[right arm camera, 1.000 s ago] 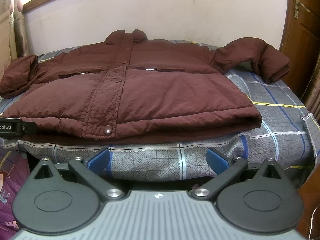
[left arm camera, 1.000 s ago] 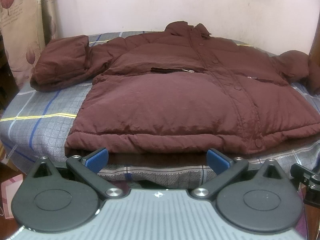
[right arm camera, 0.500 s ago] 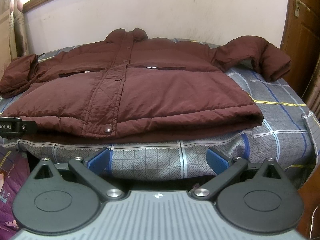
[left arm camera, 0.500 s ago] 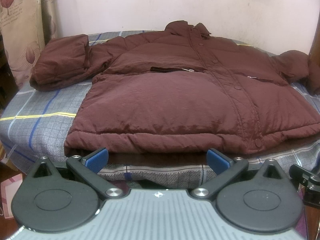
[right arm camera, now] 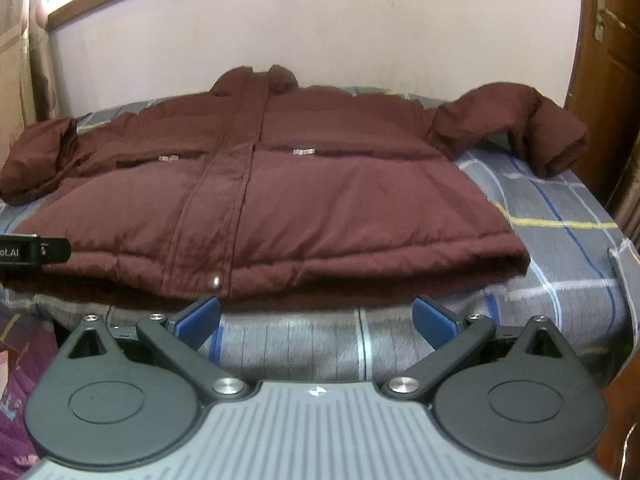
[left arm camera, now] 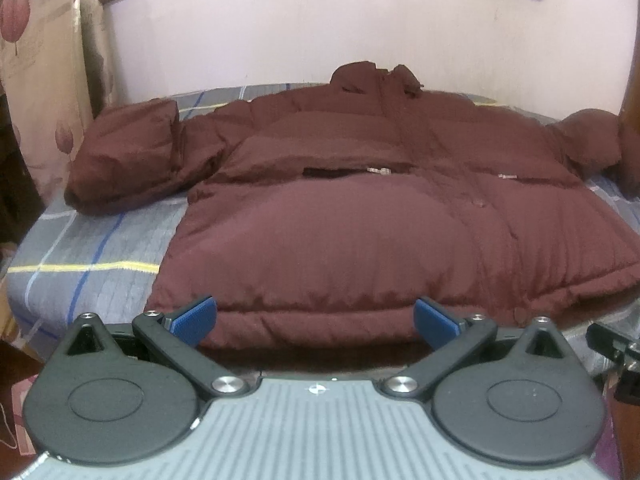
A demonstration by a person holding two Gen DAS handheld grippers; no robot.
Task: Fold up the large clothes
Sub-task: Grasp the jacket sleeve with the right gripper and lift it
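Note:
A large maroon padded jacket (left arm camera: 352, 232) lies flat, front up, on the bed, its collar toward the far wall; the right wrist view shows the same jacket (right arm camera: 304, 196). Its sleeves are bent at either side: left sleeve (left arm camera: 124, 160), right sleeve (right arm camera: 520, 128). My left gripper (left arm camera: 316, 320) is open just in front of the jacket's hem, nothing between its blue pads (left arm camera: 194, 316). My right gripper (right arm camera: 316, 318) is open too, just short of the hem near the front placket, over the bed edge.
The bed has a grey checked sheet (right arm camera: 560, 248) with blue and yellow lines. A pale wall stands behind. A patterned curtain (left arm camera: 36, 80) hangs at the left, a wooden door (right arm camera: 608, 80) at the right. The other gripper's tip (right arm camera: 32, 254) shows at the left edge.
Both grippers have moved forward and dropped lower toward the jacket's hem; the jacket now looks larger and flatter. Both stay open. The jacket has not moved.

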